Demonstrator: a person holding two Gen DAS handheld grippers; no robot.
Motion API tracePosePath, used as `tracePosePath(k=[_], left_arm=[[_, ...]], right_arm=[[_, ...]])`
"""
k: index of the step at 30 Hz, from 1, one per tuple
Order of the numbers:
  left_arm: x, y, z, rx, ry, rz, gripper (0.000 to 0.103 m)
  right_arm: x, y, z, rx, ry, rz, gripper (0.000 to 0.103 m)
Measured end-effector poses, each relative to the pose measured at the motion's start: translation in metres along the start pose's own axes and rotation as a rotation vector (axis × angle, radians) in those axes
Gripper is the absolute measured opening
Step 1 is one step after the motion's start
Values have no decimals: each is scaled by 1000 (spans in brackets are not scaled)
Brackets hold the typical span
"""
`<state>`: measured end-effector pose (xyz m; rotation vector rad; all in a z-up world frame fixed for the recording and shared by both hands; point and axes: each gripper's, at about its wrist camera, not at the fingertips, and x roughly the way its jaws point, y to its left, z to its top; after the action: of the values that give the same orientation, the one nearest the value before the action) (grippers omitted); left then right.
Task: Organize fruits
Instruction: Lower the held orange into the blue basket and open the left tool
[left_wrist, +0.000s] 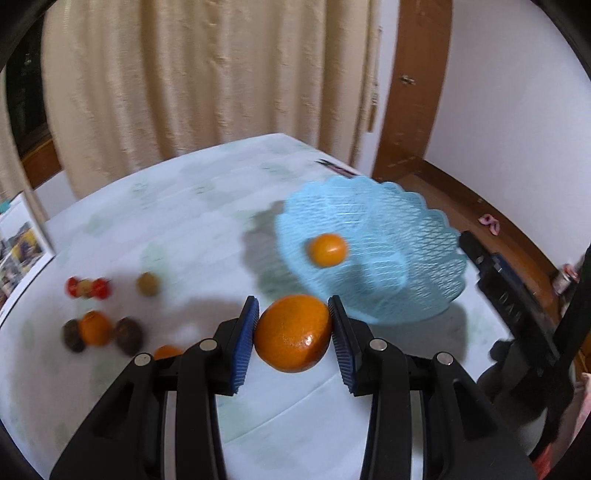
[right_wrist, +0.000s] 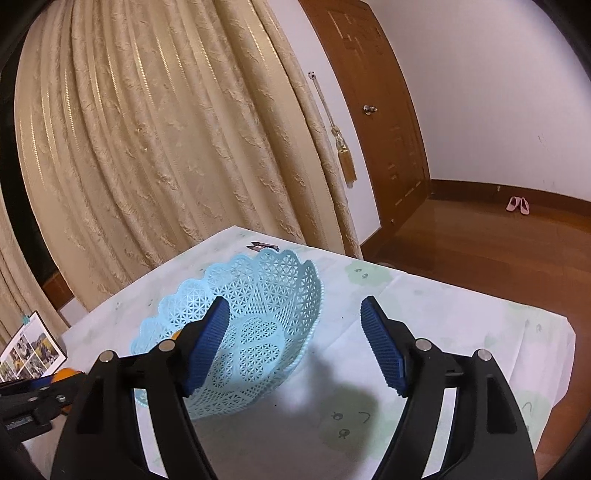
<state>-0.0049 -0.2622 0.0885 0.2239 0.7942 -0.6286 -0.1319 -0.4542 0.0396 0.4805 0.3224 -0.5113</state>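
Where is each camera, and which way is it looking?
Left wrist view: sits on the left tongs, looking down along them over the table; they grip an orange, with loose fruit to the left.
Right wrist view: sits on the right tongs, looking at the blue basket, curtain and door; they are open and empty.
Shared: both show the blue basket, table and curtain, and each shows the other tongs at its edge.

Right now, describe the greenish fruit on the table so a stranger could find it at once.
Start at the blue basket on the pale tablecloth, then look across to the loose fruit on the far side. The greenish fruit sits alone beside the red cherry tomatoes, above the orange flanked by two dark fruits: the only dull olive-green one.
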Motion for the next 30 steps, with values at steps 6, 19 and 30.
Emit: tracePosePath(k=[6, 19, 30], left_arm=[[27, -28, 13, 40, 29, -47, 39], [17, -29, 23, 20, -56, -55, 81], [-23, 30, 26, -76, -150, 67, 94]], right_arm=[[1, -2, 0, 18, 4, 2, 75], [2, -4, 0, 41, -6, -17, 77], [0, -2, 0, 35, -16, -40, 77]])
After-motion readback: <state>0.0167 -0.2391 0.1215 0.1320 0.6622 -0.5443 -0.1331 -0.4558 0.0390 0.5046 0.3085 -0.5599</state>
